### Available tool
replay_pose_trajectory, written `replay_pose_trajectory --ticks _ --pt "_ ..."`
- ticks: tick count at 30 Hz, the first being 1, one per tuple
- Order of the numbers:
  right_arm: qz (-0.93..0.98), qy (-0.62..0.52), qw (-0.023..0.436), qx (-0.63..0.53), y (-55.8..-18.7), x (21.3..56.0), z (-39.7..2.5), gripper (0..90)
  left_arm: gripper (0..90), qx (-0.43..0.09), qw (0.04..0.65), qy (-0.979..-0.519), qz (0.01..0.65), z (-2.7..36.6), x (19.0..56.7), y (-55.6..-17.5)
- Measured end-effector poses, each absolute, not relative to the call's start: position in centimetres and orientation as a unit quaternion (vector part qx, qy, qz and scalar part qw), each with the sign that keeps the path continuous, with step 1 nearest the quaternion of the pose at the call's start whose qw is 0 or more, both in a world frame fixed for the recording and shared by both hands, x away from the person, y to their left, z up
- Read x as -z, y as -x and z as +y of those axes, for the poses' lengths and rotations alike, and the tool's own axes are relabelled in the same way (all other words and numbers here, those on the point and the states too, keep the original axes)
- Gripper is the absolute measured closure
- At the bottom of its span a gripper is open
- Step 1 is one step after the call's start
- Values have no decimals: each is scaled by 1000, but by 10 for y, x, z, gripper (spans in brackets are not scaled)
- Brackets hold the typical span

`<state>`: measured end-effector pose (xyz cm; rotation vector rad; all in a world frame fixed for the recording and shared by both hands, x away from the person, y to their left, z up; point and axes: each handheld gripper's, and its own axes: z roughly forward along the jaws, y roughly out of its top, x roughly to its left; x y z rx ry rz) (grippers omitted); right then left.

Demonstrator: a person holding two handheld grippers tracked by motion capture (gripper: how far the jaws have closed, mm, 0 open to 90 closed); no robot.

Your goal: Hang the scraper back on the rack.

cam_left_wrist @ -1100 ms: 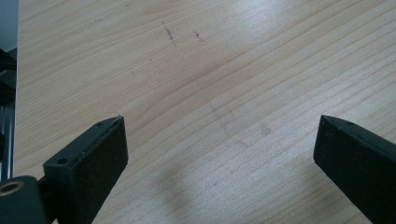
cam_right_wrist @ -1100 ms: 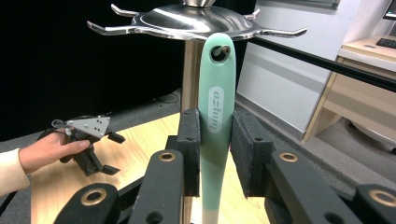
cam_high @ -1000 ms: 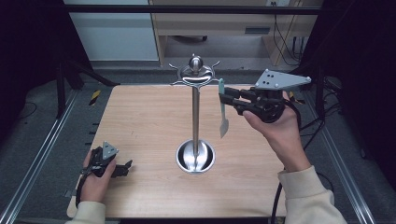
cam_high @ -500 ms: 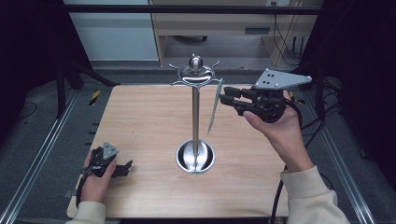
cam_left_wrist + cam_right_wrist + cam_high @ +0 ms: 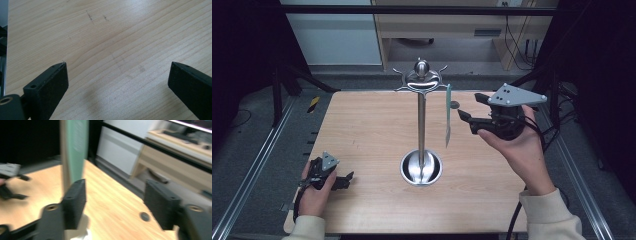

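A metal stand [image 5: 421, 125] with curved hooks at its top rises from a round base mid-table. A flat utensil [image 5: 448, 115] with a green handle and a pale blade hangs straight down from a hook on the stand's right side. My right gripper [image 5: 469, 106] is held in the air just right of it, open, jaws apart and off the utensil. In the right gripper view the utensil [image 5: 75, 150] stands blurred just beyond the left jaw of that gripper [image 5: 115, 182]. My left gripper [image 5: 348, 180] rests open on the table at front left, with bare wood between the jaws of the gripper [image 5: 118, 64].
The wooden table [image 5: 362, 130] is bordered by metal rails left and right. A small dark hole [image 5: 144, 216] marks the tabletop near the right gripper. Cabinets and a low shelf stand behind the far edge.
The utensil was gripped and tilted toward the stand; now it hangs straight from a hook. My right gripper has opened and drawn slightly right. The left hand has not moved.
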<state>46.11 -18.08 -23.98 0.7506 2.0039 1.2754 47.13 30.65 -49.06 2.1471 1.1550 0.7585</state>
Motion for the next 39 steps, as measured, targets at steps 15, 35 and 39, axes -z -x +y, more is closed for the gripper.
replay_pose_trajectory --ticks 15,35,39 --pt "744 -352 340 -454 -451 285 -205 87 28 -287 289 -803 435 307 490 -471" --pt "752 -388 302 -439 -443 363 -218 54 28 -286 285 -806 432 305 491 -471" --pt "751 -392 303 -437 -443 372 -219 46 28 -285 285 -807 432 305 491 -471"
